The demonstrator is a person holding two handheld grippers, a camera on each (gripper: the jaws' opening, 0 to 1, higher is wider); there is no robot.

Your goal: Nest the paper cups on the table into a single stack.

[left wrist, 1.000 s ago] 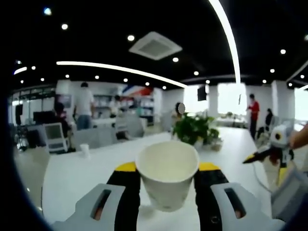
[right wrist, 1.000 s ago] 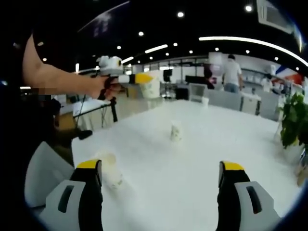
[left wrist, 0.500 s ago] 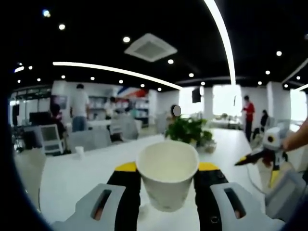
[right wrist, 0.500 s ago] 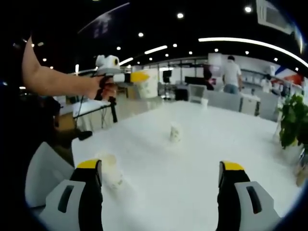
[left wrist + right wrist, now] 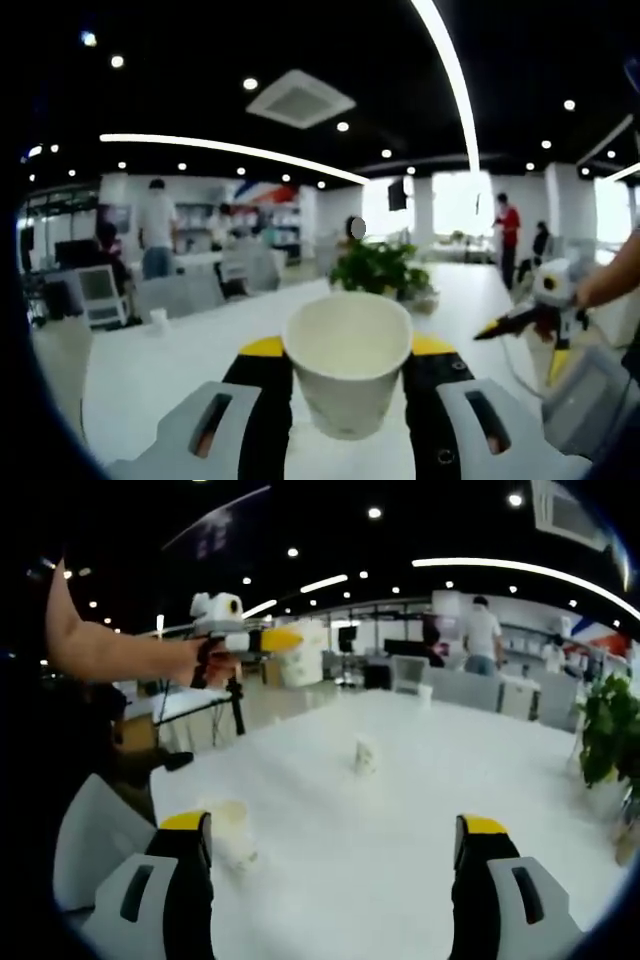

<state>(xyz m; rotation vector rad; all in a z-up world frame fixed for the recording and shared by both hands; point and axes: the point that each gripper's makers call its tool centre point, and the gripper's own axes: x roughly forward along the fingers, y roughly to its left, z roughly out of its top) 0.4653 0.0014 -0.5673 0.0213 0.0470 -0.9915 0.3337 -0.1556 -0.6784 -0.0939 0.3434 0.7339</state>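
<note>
In the left gripper view my left gripper [image 5: 347,372] is shut on a white paper cup [image 5: 347,368], upright, mouth open toward me, held above the white table [image 5: 170,350]. From the right gripper view I see that left gripper [image 5: 262,641] raised at the far left with the held cup [image 5: 302,654]. My right gripper [image 5: 335,852] stands open and empty low over the table [image 5: 420,810]. A patterned cup [image 5: 366,755] stands mid-table, and another cup [image 5: 232,832] sits just past my left jaw. A small cup [image 5: 426,693] stands at the far edge, the same far cup [image 5: 159,320] as in the left gripper view.
A potted plant [image 5: 378,268] stands on the table's far side, the same plant [image 5: 610,730] at the right in the right gripper view. Chairs [image 5: 182,293] and monitors line the far edge. People stand in the office behind. A tripod [image 5: 234,708] stands beyond the table's left corner.
My left gripper has lifted slightly and swung with the cup; its view has shifted a little. The right gripper and the cups on the table have stayed put.
</note>
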